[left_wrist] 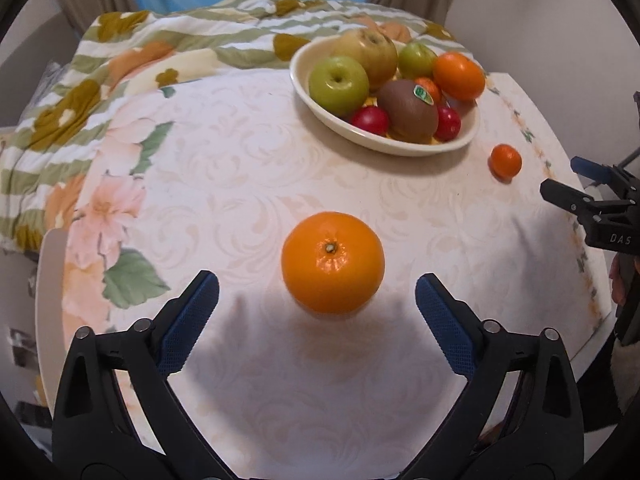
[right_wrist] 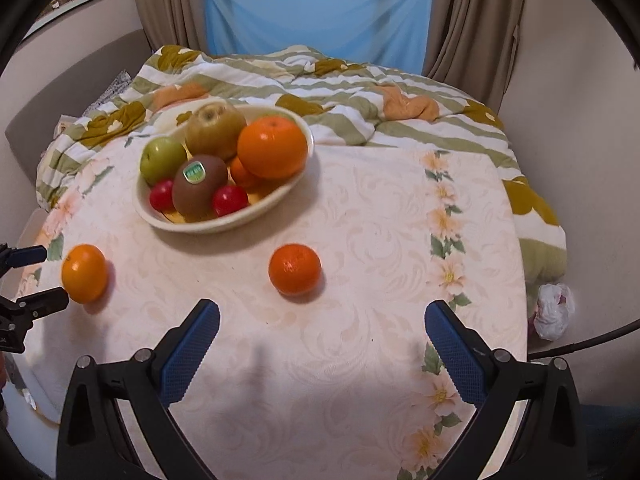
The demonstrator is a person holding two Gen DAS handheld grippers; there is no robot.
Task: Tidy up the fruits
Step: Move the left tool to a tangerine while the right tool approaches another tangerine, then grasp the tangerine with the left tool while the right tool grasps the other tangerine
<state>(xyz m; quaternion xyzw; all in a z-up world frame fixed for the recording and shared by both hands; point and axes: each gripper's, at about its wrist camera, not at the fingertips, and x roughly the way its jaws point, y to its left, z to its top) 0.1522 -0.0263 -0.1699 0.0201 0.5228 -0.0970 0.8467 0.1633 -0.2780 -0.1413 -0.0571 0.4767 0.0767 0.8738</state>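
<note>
A cream bowl (left_wrist: 460,145) (right_wrist: 280,196) holds apples, a kiwi (left_wrist: 408,111), an orange and small red fruits. A large orange (left_wrist: 332,262) lies on the tablecloth just ahead of my open, empty left gripper (left_wrist: 318,300); it also shows at the left of the right wrist view (right_wrist: 84,273). A small orange (right_wrist: 295,269) (left_wrist: 505,161) lies ahead of my open, empty right gripper (right_wrist: 322,326), a little left of its centre. The right gripper shows at the right edge of the left view (left_wrist: 576,186), the left gripper at the left edge of the right view (right_wrist: 44,276).
The table (right_wrist: 360,360) has a pale floral cloth. A striped floral duvet (right_wrist: 360,92) lies behind it. Curtains and a blue sheet hang at the back. A crumpled white bag (right_wrist: 554,310) lies beyond the table's right edge.
</note>
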